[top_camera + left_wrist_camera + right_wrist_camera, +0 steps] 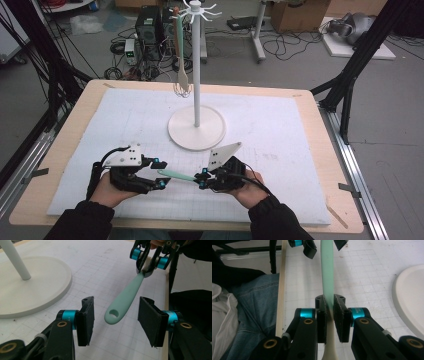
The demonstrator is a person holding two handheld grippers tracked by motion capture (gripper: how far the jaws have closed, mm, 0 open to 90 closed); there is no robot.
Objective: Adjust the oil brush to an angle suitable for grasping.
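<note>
Right gripper (202, 179) clamped on utensil (176, 175), held level above mat (280, 130), left gripper (161, 173) facing it, jaws apart either side of mint handle tip, not touching.

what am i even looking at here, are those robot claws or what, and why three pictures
No robot: a person holds a hand-operated two-jaw gripper in each hand. One picture looks down from above the table; the other two come from cameras riding on each gripper. The right gripper is clamped on a mint-green utensil, a pale part of which sticks out behind the pads. The left gripper has its jaws either side of the handle's holed end, not touching it. On the white mat stands a white rack, with a wooden utensil hanging from its hooks.
</note>
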